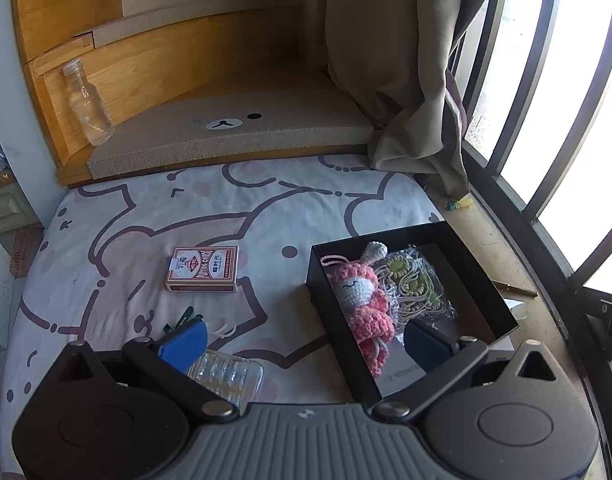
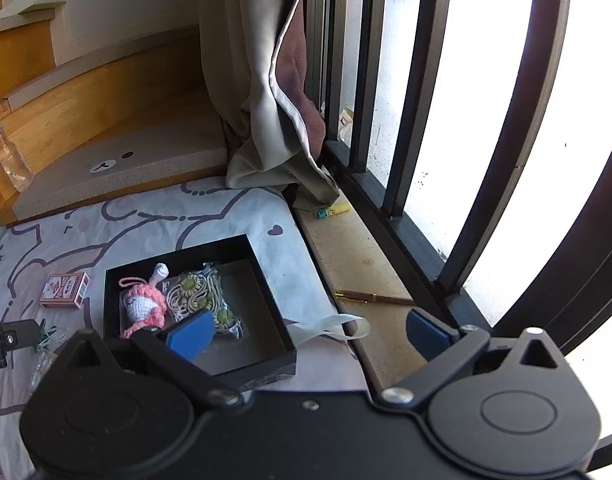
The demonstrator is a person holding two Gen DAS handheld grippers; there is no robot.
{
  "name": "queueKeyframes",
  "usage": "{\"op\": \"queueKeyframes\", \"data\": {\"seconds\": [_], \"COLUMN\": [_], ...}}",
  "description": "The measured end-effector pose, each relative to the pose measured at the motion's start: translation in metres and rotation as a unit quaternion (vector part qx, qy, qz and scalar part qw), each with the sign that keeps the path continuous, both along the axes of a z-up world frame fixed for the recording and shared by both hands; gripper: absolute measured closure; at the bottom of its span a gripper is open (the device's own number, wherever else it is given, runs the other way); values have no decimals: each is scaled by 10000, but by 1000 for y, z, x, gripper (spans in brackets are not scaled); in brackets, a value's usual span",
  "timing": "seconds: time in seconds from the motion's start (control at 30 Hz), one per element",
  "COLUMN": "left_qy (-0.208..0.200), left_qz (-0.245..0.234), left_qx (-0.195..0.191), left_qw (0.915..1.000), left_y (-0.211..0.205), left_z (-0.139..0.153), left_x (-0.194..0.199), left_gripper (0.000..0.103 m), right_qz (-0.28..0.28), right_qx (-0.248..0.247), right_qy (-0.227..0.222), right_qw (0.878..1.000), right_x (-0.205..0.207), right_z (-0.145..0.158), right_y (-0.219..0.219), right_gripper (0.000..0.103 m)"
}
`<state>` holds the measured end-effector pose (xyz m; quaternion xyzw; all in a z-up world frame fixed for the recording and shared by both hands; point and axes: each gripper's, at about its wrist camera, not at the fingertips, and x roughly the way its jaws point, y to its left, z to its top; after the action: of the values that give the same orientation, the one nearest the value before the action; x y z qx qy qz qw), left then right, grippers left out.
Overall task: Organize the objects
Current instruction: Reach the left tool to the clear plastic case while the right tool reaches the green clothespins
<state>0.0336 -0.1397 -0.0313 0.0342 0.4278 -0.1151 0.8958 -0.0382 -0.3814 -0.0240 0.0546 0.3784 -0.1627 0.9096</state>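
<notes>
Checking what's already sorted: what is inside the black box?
The black box holds a pink crocheted doll and a clear bag of beaded cord beside it. Whatever lies beneath those two is covered.

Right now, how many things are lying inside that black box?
2: a pink crocheted doll on the box's left side, and a clear bag of beaded cord touching it on the right. The black box looks otherwise bare, though something small could hide underneath them.

The pink doll [image 1: 364, 300] is knobbly crocheted yarn inside a matt black cardboard box [image 1: 466, 248]. At its three o'clock, crinkly clear plastic wraps a beaded bag [image 1: 416, 284]. The printed sheet [image 1: 146, 216] is soft cloth; the card pack [image 1: 204, 269] at nine o'clock is glossy.
</notes>
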Motion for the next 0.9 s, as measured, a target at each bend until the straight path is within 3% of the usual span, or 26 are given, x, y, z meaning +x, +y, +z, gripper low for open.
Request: {"op": "queueKeyframes", "data": {"seconds": [0.37,0.9], "left_qy": [35,67], "left_qz": [-56,344], "left_qx": [12,50], "left_qw": [10000,9994], "left_y": [2,48], "left_z": [-6,-7], "left_x": [5,18], "left_gripper": [0,0], "right_qz": [3,323], "right_qx": [32,122], "right_qy": [8,98], "right_qw": [10000,9994], "right_x": [6,33], "right_z": [-9,-14], "right_y": [1,37], "right_gripper": [0,0]}}
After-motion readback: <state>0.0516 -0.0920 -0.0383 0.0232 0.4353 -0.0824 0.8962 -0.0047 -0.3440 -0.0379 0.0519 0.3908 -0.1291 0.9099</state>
